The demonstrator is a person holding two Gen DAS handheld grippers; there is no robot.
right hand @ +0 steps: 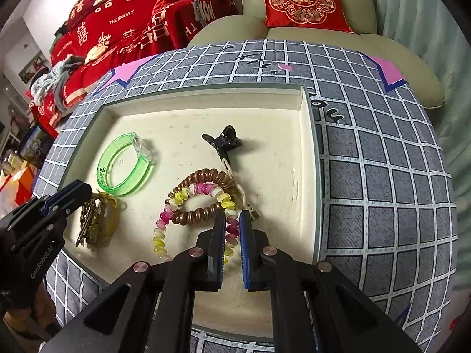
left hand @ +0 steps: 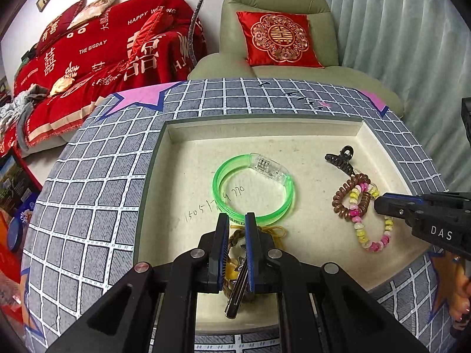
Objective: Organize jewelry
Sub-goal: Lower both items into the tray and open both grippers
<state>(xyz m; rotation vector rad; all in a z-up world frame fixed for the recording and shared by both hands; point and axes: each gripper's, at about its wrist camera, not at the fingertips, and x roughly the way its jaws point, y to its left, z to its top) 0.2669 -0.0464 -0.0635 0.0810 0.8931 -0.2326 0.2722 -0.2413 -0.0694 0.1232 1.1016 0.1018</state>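
Note:
A cream tray [left hand: 265, 123] [right hand: 309, 135] holds the jewelry. My left gripper [left hand: 237, 216] [right hand: 85, 189] is shut on a dark metal hair clip [left hand: 237, 288] [right hand: 85, 223] that lies over a braided brown and yellow cord bracelet [left hand: 235, 236] [right hand: 103, 220]. A green translucent bangle [left hand: 253, 188] [right hand: 125, 164] lies just beyond. My right gripper [right hand: 232, 214] [left hand: 378, 204] is shut on a pink, yellow and white spiral hair tie [right hand: 194, 194] [left hand: 368, 229], which overlaps a brown spiral hair tie [right hand: 203, 197] [left hand: 350, 197]. A black claw clip [left hand: 341, 158] [right hand: 223, 142] lies behind them.
The tray sits on a table with a grey grid cloth [left hand: 88, 200] [right hand: 382, 176]. A green armchair with a red cushion [left hand: 279, 41] [right hand: 303, 0] stands behind it, and a sofa under a red blanket [left hand: 103, 53] is at the far left.

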